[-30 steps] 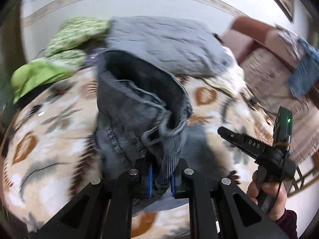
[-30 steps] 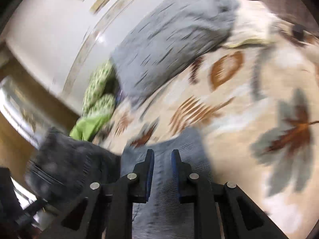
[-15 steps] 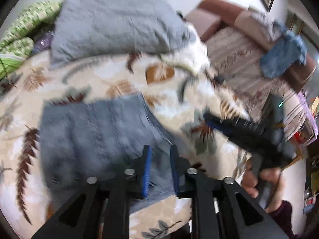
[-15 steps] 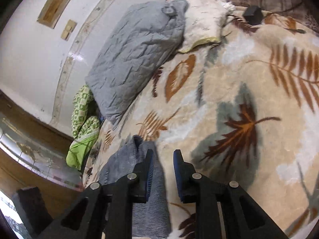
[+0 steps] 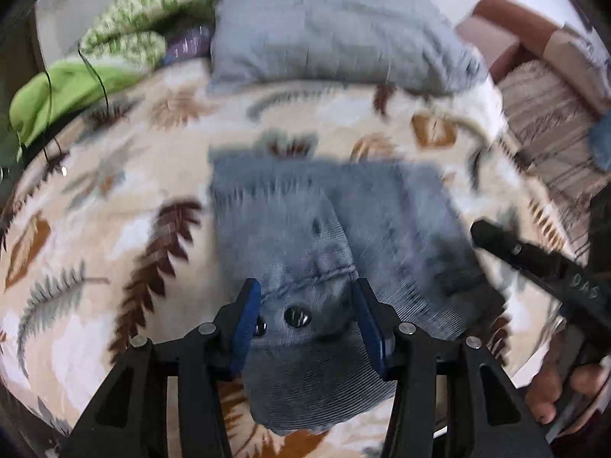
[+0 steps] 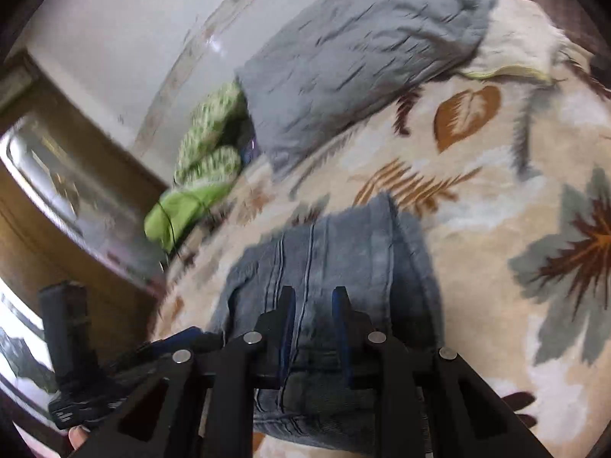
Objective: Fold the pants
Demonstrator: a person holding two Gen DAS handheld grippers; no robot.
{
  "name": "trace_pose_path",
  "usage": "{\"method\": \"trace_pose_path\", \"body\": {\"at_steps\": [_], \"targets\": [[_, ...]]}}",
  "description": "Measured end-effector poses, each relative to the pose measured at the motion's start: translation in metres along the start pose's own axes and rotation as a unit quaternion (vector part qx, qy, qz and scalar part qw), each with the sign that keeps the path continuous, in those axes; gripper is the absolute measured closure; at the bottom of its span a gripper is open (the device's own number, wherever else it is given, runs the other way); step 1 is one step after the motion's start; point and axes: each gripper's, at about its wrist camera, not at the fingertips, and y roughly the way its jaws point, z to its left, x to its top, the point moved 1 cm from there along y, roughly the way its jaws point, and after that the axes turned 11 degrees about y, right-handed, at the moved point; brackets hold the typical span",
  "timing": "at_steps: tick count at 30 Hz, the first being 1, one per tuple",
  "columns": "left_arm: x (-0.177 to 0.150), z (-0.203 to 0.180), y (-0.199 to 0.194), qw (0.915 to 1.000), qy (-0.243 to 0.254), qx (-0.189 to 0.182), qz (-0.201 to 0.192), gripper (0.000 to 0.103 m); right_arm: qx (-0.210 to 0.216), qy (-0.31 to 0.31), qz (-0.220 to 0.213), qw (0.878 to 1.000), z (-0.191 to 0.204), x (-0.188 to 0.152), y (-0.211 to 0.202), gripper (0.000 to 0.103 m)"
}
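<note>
**Folded pants lying on the bed, both grippers above them**

The gray pants [image 5: 328, 236] are lying folded on the bed, on a fuzzy blanket [image 5: 114, 206] with big leaf pictures. They are sitting near the middle of the blanket, well apart from the gray pillow [image 5: 328, 34] at the far end.

The left gripper [image 5: 307, 316] is pointing down at the near end of the pants. Its jaws have just been opening. The blue pads [image 5: 244, 320] are standing wide, one on each side of the waist part with the two shiny buttons [image 5: 296, 315]. The cloth is lying between them, but the pads are not squeezing it.

The right gripper [image 6: 313, 324] is hanging over the pants [image 6: 328, 286] too. Its jaws are sitting a little way apart, with nothing pinched in them. Whether they are touching the cloth, I cannot tell.

Some green bedding [image 6: 198, 175] is piled beside the pillow [image 6: 359, 53], next to the wall.
</note>
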Motion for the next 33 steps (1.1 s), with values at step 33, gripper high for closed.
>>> {"method": "trace_pose_path", "body": {"at_steps": [33], "targets": [[0.035, 0.035, 0.071, 0.9931, 0.022, 0.115, -0.001, 0.027, -0.077, -0.048, -0.04, 0.995, 0.02, 0.037, 0.06, 0.081]]}}
